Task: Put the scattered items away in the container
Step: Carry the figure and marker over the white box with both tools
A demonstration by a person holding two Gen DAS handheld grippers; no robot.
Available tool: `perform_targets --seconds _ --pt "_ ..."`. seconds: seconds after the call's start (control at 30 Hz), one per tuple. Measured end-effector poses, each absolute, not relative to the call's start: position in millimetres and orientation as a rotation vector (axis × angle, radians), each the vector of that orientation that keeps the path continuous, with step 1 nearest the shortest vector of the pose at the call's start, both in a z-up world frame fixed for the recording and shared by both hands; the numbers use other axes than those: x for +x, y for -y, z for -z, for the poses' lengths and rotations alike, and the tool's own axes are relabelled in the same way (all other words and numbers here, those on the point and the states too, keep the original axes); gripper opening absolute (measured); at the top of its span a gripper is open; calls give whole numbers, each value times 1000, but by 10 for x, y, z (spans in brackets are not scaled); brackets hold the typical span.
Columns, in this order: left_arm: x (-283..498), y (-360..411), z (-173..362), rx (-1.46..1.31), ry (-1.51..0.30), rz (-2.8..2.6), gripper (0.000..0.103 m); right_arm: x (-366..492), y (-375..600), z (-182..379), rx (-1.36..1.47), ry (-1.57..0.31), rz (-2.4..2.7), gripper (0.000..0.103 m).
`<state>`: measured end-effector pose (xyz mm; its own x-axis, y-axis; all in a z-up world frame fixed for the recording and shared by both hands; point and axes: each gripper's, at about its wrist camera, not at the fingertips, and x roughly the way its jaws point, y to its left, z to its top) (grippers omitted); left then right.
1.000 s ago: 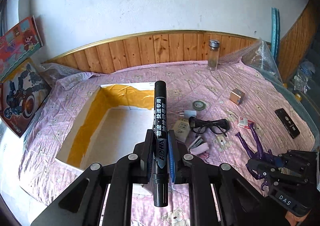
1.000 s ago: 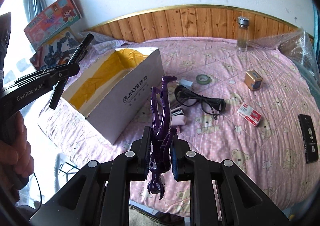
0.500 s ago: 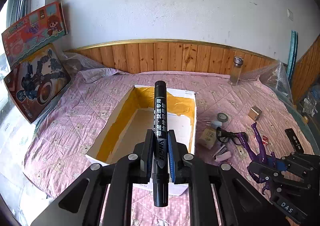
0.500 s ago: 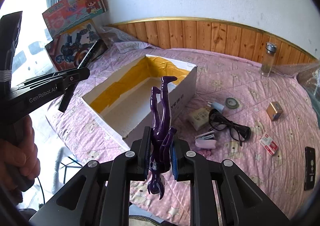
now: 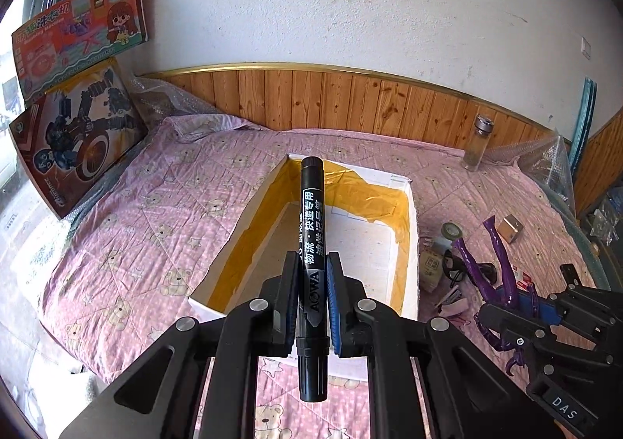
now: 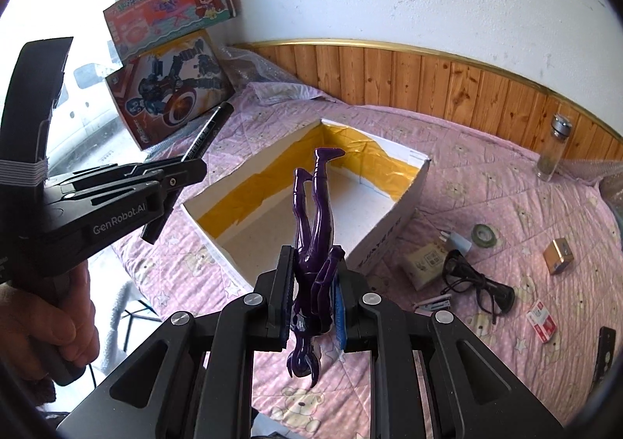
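My left gripper is shut on a black marker that points up over the near end of a white box lined with yellow tape. My right gripper is shut on a purple figurine, held head down with its legs over the same box. In the left wrist view the right gripper and figurine sit right of the box. The right wrist view shows the left gripper with the marker at the box's left side. The box looks empty.
Right of the box on the pink bedspread lie black glasses, a tape roll, a white plug, a small carton, a gold cube, a staple box and a black remote. A glass bottle stands by the headboard. Toy boxes lean at the left.
Both grippers have swung left and drawn back, so the box now sits centred ahead of each. The marker and the figurine stay clamped as before.
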<state>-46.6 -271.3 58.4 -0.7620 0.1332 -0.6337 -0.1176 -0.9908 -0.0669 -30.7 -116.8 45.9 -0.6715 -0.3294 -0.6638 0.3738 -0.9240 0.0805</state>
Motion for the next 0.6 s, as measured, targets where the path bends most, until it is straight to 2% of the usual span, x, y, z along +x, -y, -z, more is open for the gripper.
perform_targets --seconds 0.6 --pt "-956 2899 -404 -1140 82 -2761 14 -881 1419 -427 1020 -53 2493 18"
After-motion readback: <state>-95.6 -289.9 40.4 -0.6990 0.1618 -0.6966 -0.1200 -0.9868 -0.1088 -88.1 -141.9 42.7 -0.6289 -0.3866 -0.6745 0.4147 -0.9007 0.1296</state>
